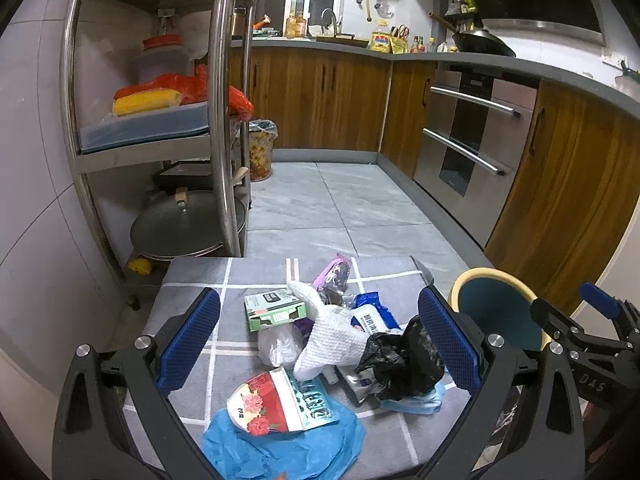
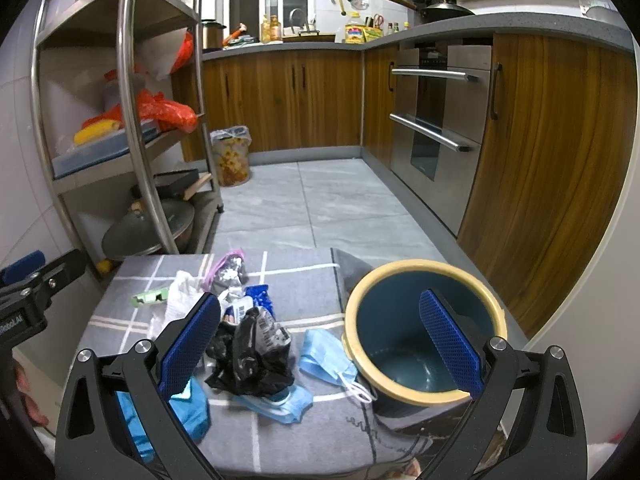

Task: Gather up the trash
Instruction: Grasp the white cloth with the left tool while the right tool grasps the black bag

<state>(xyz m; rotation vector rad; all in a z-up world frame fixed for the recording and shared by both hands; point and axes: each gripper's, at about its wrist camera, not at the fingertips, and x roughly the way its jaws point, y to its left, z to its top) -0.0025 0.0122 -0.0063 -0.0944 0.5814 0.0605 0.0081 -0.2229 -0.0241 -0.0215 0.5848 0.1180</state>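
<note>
Both grippers hung with fingers spread apart and held nothing. The left gripper [image 1: 320, 340] hovered over litter on the grey checked cloth [image 1: 192, 280]: a white knitted glove [image 1: 334, 340] and a crumpled black plastic bag [image 1: 404, 360]. The right gripper [image 2: 320, 344] hovered by the dark-blue bin with cream rim [image 2: 404, 276], blue face masks [image 2: 324, 356] touching its base.

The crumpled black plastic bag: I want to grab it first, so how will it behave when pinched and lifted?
The crumpled black plastic bag looks thin and creased, so it will likely collapse and hang limp. It seems light. It overlaps a blue face mask, which might drag along.
</note>
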